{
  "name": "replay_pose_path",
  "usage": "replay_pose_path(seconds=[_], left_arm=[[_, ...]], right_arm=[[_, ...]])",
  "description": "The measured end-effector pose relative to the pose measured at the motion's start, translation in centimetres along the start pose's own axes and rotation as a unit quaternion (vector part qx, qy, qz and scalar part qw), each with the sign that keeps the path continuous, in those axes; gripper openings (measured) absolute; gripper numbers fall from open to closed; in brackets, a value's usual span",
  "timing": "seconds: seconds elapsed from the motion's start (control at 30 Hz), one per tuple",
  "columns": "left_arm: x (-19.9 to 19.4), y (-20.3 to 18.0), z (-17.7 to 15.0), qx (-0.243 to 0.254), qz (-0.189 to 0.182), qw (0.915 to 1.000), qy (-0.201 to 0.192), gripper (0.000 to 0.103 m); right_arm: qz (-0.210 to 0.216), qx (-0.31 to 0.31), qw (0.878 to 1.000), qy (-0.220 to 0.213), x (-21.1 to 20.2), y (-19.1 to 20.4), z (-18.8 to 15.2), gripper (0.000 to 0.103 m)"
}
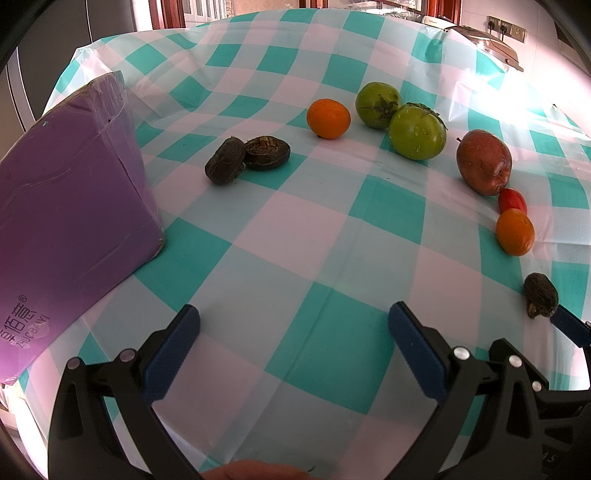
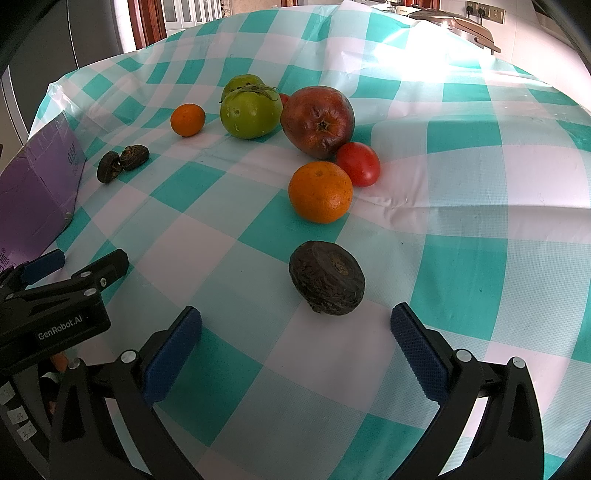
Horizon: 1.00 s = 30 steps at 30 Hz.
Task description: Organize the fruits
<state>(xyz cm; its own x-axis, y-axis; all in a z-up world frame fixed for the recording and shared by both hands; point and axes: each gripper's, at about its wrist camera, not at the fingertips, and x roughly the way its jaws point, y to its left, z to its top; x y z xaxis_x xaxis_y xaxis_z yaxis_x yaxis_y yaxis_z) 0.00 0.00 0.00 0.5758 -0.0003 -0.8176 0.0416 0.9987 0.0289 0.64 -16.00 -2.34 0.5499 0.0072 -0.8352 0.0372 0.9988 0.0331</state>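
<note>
Fruits lie on a teal-and-white checked tablecloth (image 1: 295,229). Two dark wrinkled fruits (image 1: 245,157) lie together at centre left, also in the right wrist view (image 2: 122,162). An orange (image 1: 328,118), two green tomatoes (image 1: 417,131), a dark red apple (image 1: 484,162), a red tomato (image 1: 511,200) and a second orange (image 1: 515,232) lie to the right. A third dark fruit (image 2: 327,282) lies just ahead of my right gripper (image 2: 295,332), which is open and empty. My left gripper (image 1: 293,328) is open and empty over bare cloth.
A purple box (image 1: 66,218) stands at the left, close to my left gripper. The left gripper's body (image 2: 55,306) shows at the lower left of the right wrist view. A counter with an appliance (image 2: 461,26) lies beyond the table's far edge.
</note>
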Motion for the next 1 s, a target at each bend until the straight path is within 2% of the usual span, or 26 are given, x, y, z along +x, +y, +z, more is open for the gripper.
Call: replay_pose_path(seconds=[1.0], left_arm=[[0.00, 0.02, 0.00, -0.001, 0.000, 1.0000, 0.000, 0.102]], right_arm=[[0.000, 0.000, 1.000, 0.000, -0.14, 0.21, -0.12, 0.099]])
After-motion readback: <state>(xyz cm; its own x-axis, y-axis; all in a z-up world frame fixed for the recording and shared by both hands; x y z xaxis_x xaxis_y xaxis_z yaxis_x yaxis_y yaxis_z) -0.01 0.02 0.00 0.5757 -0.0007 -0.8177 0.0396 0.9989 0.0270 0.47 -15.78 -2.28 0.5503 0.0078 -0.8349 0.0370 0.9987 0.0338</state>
